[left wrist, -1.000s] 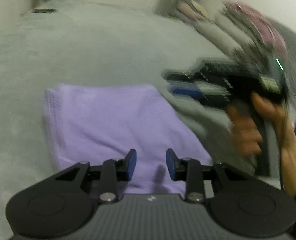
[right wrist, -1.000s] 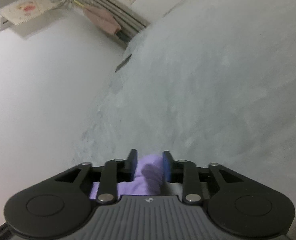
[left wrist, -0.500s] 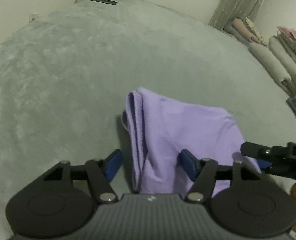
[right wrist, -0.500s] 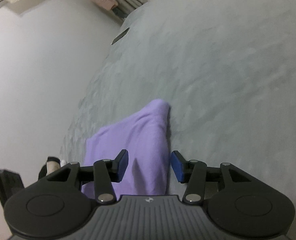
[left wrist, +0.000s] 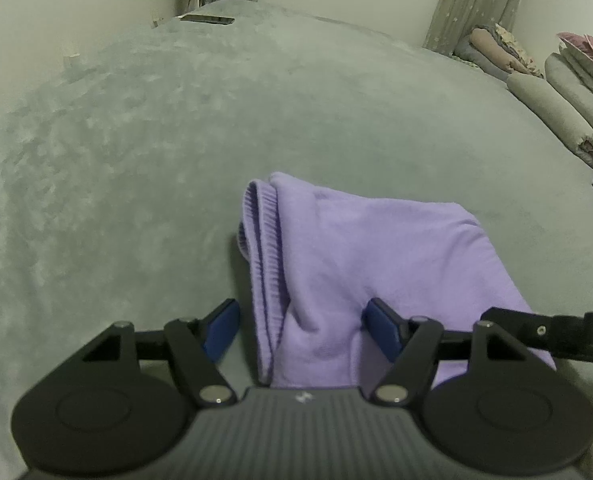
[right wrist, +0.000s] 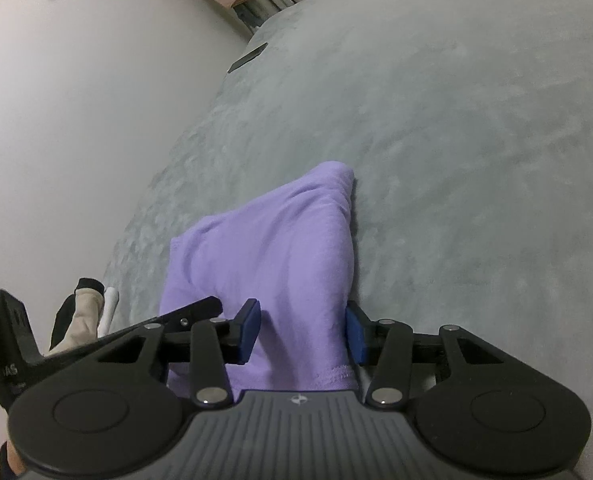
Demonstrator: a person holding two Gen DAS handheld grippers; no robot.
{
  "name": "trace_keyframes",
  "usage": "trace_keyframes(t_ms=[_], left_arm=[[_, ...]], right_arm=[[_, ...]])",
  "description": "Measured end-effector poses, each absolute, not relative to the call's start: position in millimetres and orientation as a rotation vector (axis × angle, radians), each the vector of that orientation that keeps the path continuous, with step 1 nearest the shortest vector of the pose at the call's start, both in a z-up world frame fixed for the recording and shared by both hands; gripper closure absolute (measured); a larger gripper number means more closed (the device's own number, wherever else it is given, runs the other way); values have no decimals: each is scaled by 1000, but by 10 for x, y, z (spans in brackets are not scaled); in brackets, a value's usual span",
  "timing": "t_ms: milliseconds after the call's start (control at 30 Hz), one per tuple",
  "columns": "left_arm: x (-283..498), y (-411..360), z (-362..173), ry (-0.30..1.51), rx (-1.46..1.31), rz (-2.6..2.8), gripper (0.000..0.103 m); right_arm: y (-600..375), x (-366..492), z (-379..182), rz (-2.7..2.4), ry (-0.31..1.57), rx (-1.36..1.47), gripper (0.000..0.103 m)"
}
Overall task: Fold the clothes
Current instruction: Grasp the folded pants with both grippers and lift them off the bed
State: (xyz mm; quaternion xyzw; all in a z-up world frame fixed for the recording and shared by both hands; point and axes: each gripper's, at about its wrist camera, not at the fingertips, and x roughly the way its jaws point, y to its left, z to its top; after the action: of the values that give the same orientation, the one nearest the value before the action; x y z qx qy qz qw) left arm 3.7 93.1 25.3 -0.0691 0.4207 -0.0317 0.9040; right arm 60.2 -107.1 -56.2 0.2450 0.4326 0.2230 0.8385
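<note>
Both claws sit at the near edge of the folded lilac knit garment (left wrist: 376, 248), which lies on the grey plush bed cover (left wrist: 176, 140). Our left claw (left wrist: 302, 330) stands with its blue pads wide apart, straddling the garment's ribbed hem side; neither pad presses the cloth. Our right claw (right wrist: 302, 332) also stands apart over the garment's opposite near corner, cloth between the pads, the right pad just beside the fold, though we cannot tell if it touches.

We judge the garment soft, light and limp: it drapes and bunches, and holds no shape of its own. The stacked layers at the ribbed hem (left wrist: 262, 240) could slip apart if we pinch only the top one. We would take hold at the two near corners of the garment, biting through all layers at once, and lift evenly so the fold does not sag open. The plush cover under the garment may drag on it.
</note>
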Motion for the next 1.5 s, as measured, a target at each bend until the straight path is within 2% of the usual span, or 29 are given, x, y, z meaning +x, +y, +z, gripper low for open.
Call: trace_keyframes(t_ms=[100,167,233,333,433,533,733,867,1067,1500], left_arm=[[35,920,257,860,-131,-62,40],[32,895,252,853,-123,-73,48],[17,870,256,844,-110,-78,58],[-11,837,276,829,-84,-70,68],[-34,835,305,819,-77,-65,76],[-63,825,336,814,-75,-66,80],[-102,795,334,811,-65,-60,81],[-120,781,339,815,-65,-49,80],[-92,822,355,829,-96,-48,77],[-19,898,319,841,-121,-38,70]], right_arm=[[-1021,594,-564,464,905,497,64],[-967,592,-570,457,896,472,71],[-902,590,-573,450,886,445,73],[-861,549,-548,444,870,402,80],[-790,498,-500,430,844,336,84],[-689,440,-441,415,811,243,85],[-639,397,-395,408,786,168,85],[-668,427,-422,405,808,190,78],[-754,476,-464,402,836,261,74],[-802,469,-465,409,832,255,72]])
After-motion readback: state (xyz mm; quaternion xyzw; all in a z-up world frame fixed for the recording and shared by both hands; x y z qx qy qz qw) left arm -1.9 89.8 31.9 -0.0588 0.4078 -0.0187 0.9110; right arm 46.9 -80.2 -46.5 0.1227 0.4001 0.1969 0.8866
